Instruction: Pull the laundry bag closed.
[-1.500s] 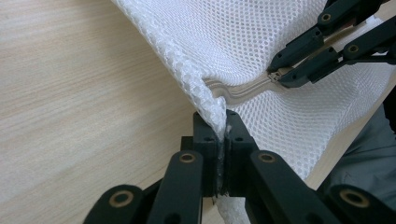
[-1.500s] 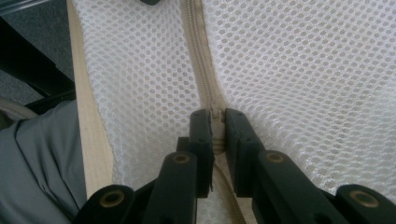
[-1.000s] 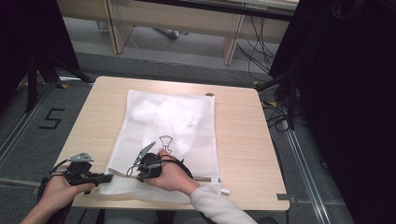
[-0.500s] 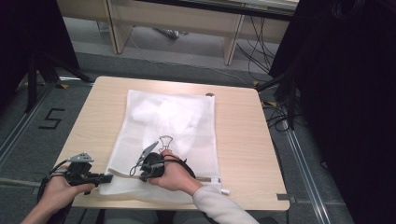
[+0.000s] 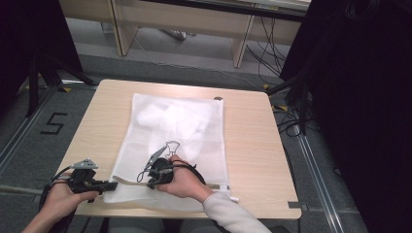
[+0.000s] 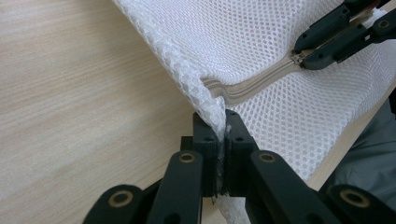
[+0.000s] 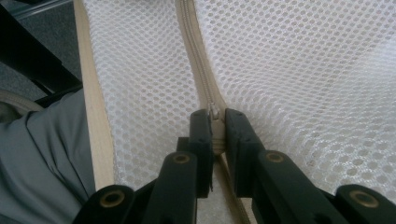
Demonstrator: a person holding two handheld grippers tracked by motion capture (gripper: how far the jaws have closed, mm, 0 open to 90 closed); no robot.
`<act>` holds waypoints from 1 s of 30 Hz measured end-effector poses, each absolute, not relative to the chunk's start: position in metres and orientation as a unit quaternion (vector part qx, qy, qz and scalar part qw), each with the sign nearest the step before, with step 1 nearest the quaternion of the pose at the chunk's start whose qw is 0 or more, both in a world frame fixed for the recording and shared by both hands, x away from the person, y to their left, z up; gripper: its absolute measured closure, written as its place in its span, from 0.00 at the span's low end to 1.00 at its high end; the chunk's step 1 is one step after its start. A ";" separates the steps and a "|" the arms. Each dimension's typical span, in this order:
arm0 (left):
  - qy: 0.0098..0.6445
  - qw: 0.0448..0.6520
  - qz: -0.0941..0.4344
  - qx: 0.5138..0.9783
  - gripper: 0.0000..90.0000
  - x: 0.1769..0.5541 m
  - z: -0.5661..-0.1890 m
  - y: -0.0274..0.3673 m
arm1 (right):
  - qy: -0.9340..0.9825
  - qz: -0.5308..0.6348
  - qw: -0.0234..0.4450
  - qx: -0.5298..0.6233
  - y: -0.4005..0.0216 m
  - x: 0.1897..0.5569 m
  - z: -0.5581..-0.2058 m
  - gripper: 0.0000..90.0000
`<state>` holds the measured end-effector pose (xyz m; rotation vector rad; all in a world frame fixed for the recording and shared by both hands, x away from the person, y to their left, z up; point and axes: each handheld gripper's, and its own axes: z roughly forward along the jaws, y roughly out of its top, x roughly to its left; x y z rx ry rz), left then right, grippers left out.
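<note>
Left gripper (image 6: pixel 222 135): my jaws pinch the mesh bag's (image 5: pixel 180 126) corner edge.
Right gripper (image 7: pixel 215 126): clamped on the zipper pull (image 7: pixel 213 112).
Zipper (image 7: pixel 196 56): runs straight ahead from my right fingertips.
Bag: flat on the table (image 5: pixel 252 145), stretching away beyond both grippers.

Mesh bag (image 5: pixel 170 141): contents show as a pale blur, not identifiable. Zipper (image 7: pixel 198 70): pull hidden between the right gripper (image 7: pixel 217 121) jaws. Bag corner buried between the left gripper (image 6: pixel 222 133) jaws. Forearms cut off by the high view's bottom edge.
</note>
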<state>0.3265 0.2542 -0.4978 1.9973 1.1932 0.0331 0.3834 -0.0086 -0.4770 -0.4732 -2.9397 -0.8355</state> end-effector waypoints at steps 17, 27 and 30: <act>0.473 0.392 0.019 0.789 0.95 0.326 -0.499 0.254 | -0.949 -0.268 0.021 -0.163 -0.020 0.387 -0.472 0.92; 0.472 0.392 0.015 0.789 0.95 0.327 -0.499 0.254 | -0.948 -0.270 0.028 -0.166 -0.024 0.387 -0.469 0.92; 0.473 0.391 0.017 0.790 0.95 0.327 -0.499 0.254 | -0.951 -0.263 0.014 -0.162 -0.025 0.389 -0.470 0.92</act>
